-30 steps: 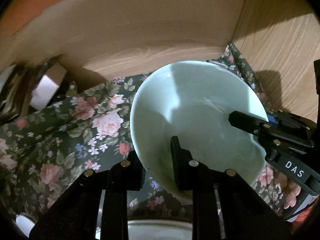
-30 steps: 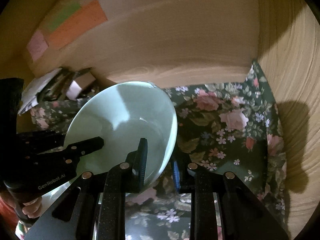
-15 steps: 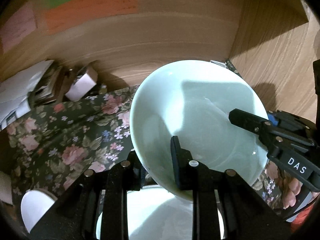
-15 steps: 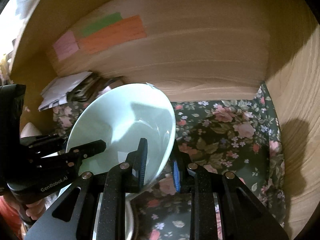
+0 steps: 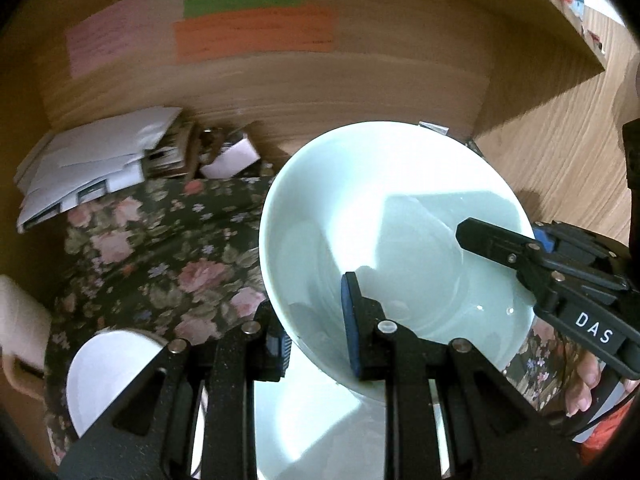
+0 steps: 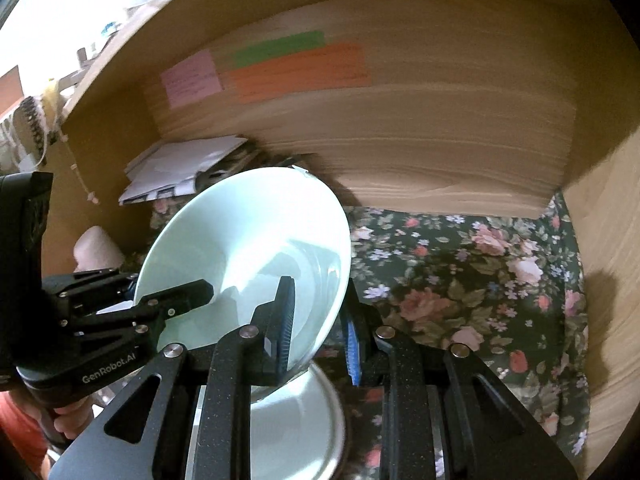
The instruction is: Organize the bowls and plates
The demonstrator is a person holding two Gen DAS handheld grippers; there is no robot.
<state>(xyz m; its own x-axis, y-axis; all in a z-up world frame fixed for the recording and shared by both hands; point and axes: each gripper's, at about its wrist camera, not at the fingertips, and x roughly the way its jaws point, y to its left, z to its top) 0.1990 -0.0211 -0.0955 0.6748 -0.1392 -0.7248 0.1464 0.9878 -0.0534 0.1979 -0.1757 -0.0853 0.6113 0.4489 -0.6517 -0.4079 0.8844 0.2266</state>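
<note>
A pale green bowl (image 5: 396, 216) (image 6: 240, 240) hangs tilted above the floral cloth, held by both grippers. My left gripper (image 5: 316, 340) is shut on its near left rim, one finger inside the bowl and one outside. My right gripper (image 6: 320, 320) is shut on the opposite rim in the same way; it shows in the left wrist view as the black tool marked DAS (image 5: 560, 276). Right below the bowl lies a white plate (image 5: 316, 420) (image 6: 296, 424). A small white bowl (image 5: 108, 376) stands on the cloth at the lower left.
The floral cloth (image 6: 472, 280) covers a shelf walled by wood at the back (image 6: 400, 140) and right side (image 6: 608, 280). Papers and small boxes (image 5: 104, 164) are piled at the back left. A pinkish roll (image 5: 20, 320) lies at the left edge. Coloured notes (image 5: 256, 28) stick to the back wall.
Both grippers have lifted the green bowl and drawn it back from the wall. The white plate beneath, the small white bowl and the coloured notes have come into view.
</note>
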